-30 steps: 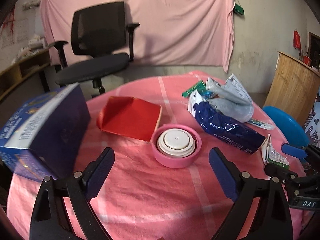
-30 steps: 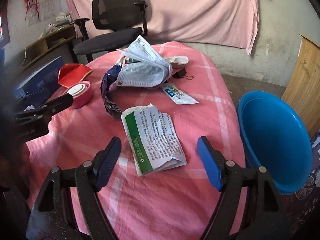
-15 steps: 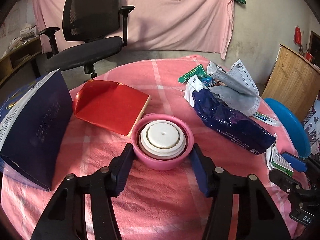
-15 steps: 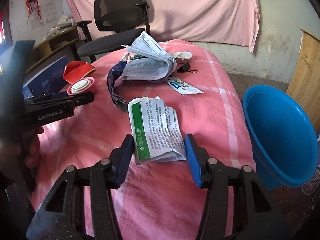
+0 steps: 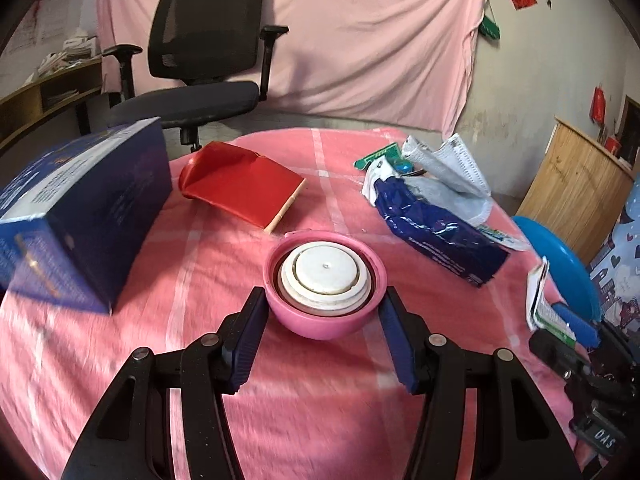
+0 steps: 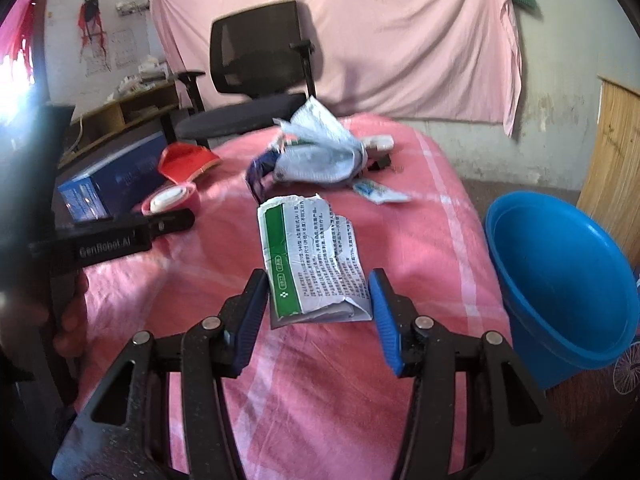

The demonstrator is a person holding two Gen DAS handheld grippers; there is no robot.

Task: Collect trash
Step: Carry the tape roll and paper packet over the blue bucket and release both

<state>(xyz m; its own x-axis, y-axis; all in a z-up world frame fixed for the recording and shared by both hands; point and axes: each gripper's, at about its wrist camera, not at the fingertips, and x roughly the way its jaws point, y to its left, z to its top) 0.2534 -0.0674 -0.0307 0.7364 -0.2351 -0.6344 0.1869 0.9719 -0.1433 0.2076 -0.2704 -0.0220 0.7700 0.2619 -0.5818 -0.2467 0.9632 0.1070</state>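
My left gripper [image 5: 324, 320] is shut on a pink lid with a white insert [image 5: 325, 280] and holds it just above the pink tablecloth [image 5: 200, 264]. My right gripper [image 6: 318, 304] is shut on a torn white-and-green paper packet [image 6: 312, 264], lifted off the cloth and tilted up. The packet and right gripper also show at the right edge of the left wrist view [image 5: 548, 308]. The lid and left gripper show in the right wrist view [image 6: 168, 200]. A blue basin [image 6: 560, 280] stands right of the table.
On the table lie a dark blue box [image 5: 80, 208], a red flattened box [image 5: 244, 184], a blue foil wrapper [image 5: 436, 228], a face mask [image 5: 452, 168] and a small sachet [image 6: 380, 192]. An office chair [image 5: 200, 72] stands behind the table. A wooden cabinet [image 5: 580, 184] is at right.
Both grippers closed from wide open onto their objects, the left on the pink lid, the right on the paper packet. Both objects have since risen off the cloth.
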